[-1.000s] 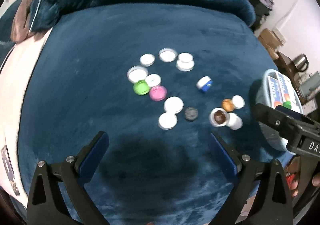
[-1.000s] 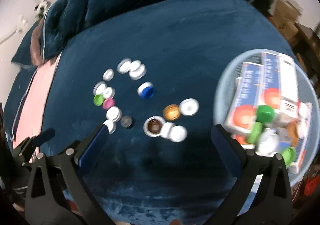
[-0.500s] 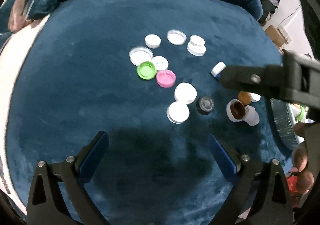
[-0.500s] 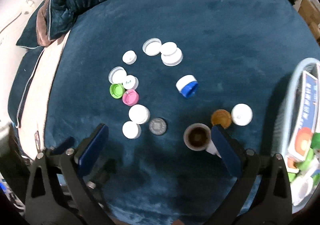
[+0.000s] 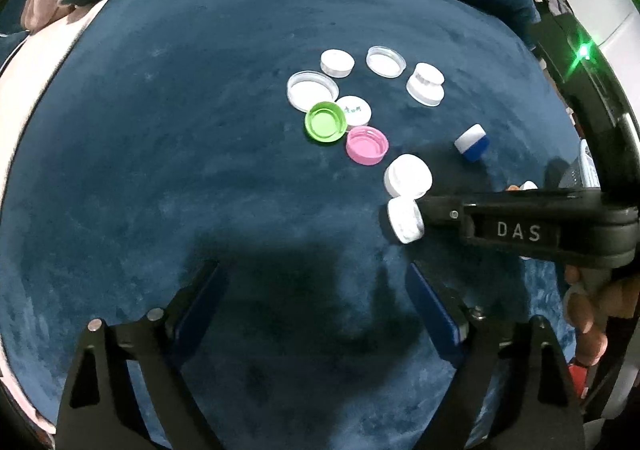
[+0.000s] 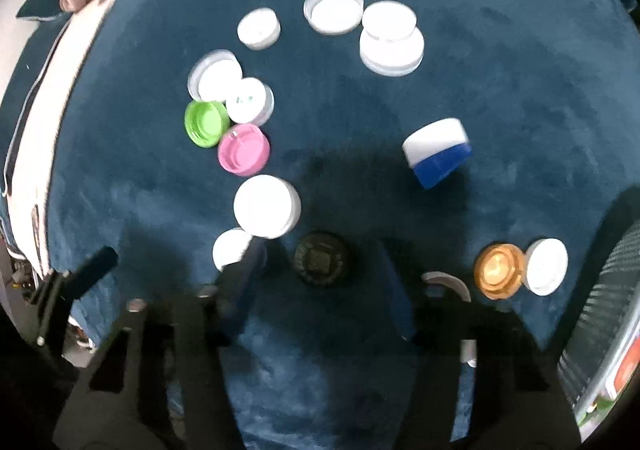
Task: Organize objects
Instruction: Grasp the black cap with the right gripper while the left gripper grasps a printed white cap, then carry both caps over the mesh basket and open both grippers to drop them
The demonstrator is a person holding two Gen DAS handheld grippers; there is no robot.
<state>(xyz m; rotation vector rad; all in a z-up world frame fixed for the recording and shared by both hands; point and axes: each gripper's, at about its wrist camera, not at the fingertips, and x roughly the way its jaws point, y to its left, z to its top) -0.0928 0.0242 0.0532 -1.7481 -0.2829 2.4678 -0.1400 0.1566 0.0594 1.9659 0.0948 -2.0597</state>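
Clenched, having just been closing, right gripper (image 6: 318, 246) jaws on a dark ribbed round cap (image 6: 320, 264) at 6 o'clock in the right wrist view, the contact itself smeared by blur. Spread wide, though just narrowed a little, left gripper (image 5: 314, 274) jaws, with nothing between them but the blue velvet bed cover (image 5: 200, 149). At 10 o'clock of the dark cap, a green plastic cap (image 6: 205, 123) and a pink plastic cap (image 6: 243, 149), open side up, just beside each other. At 2 o'clock, a blue-and-white cap (image 6: 438, 151), tilted. At 3 o'clock, an orange metallic lid (image 6: 499, 270) touching a white round cap (image 6: 546, 266). At the 4 o'clock edge, a wire basket (image 6: 608, 290).
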